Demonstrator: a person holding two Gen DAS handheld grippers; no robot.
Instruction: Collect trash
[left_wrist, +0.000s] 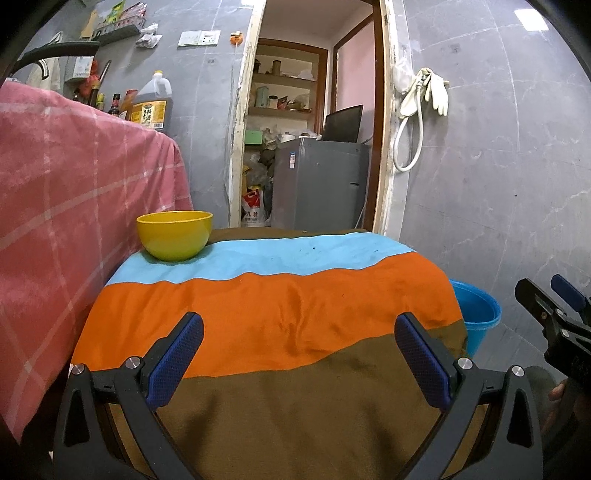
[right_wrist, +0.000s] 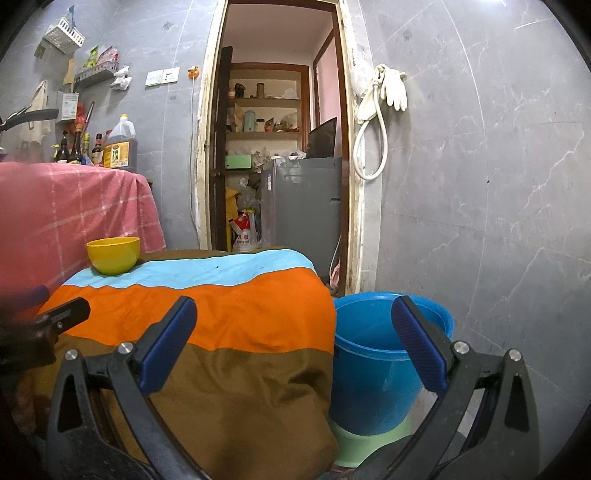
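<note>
Hovering empty and spread wide, left gripper (left_wrist: 299, 350) and right gripper (right_wrist: 293, 334), above the striped orange, blue and brown cloth-covered table (left_wrist: 280, 295), round blue plastic bucket (right_wrist: 373, 369) beside its edge probably for trash, none visible, perhaps inside the yellow plastic bowl (left_wrist: 174, 234)

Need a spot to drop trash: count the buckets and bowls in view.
2. A yellow bowl sits on the far left corner of the striped cloth; a blue bucket stands on the floor right of the table. Others may be hidden beyond the doorway.
</note>
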